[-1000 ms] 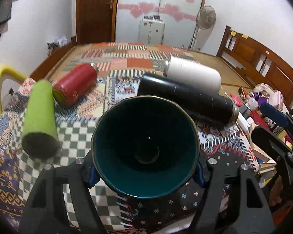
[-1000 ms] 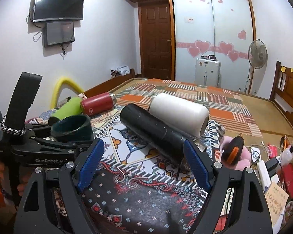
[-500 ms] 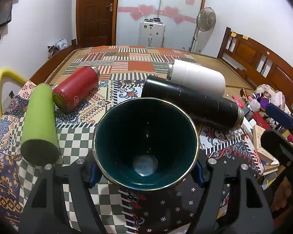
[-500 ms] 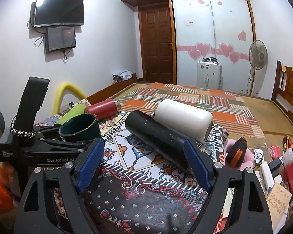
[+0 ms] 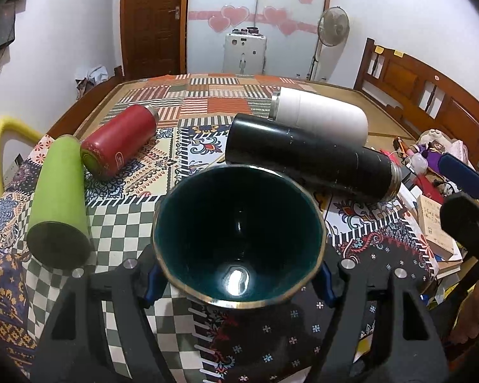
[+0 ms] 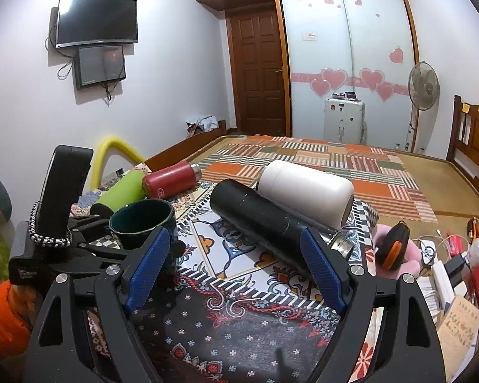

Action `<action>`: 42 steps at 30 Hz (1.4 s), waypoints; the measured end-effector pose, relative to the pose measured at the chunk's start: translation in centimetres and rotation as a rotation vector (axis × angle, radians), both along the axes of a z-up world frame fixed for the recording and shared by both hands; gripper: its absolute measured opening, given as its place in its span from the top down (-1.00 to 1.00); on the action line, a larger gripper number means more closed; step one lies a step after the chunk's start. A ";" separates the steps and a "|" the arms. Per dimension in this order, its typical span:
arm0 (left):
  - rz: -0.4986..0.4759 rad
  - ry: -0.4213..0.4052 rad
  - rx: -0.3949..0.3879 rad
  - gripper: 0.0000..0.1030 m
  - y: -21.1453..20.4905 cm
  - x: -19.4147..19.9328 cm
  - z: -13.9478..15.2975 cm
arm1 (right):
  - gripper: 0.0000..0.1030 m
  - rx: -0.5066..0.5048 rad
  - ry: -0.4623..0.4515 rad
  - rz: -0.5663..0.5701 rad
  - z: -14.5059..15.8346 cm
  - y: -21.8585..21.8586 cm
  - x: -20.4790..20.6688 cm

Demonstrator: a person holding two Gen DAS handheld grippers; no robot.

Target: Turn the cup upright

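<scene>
Dark-green cup (image 5: pixel 238 236) clamped in left tool (image 5: pixel 238 282); right tool (image 6: pixel 236 274) wide open, empty.

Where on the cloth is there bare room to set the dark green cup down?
Free: the checkered patch between the green bottle and the cup held in the left gripper, and the dark floral cloth under the open right gripper. Crowded: behind, the black flask and white flask touch.
</scene>
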State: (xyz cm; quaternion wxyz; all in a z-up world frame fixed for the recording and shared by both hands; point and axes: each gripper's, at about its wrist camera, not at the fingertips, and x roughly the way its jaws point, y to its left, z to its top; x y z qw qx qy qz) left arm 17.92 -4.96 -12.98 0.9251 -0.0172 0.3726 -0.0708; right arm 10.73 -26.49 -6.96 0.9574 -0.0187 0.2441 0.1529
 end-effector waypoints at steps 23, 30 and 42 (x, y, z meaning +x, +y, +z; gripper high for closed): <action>0.055 -0.392 -0.004 -0.64 2.8 -14.2 11.5 | -0.70 0.060 -0.188 -0.040 6.2 1.8 -7.4; 0.088 -0.546 -0.004 -0.65 3.6 -19.6 14.3 | -0.77 0.082 -0.281 -0.060 8.2 2.8 -11.1; 0.118 -0.682 0.023 -0.99 3.3 -24.9 15.8 | -0.94 0.103 -0.374 -0.109 8.7 4.0 -14.6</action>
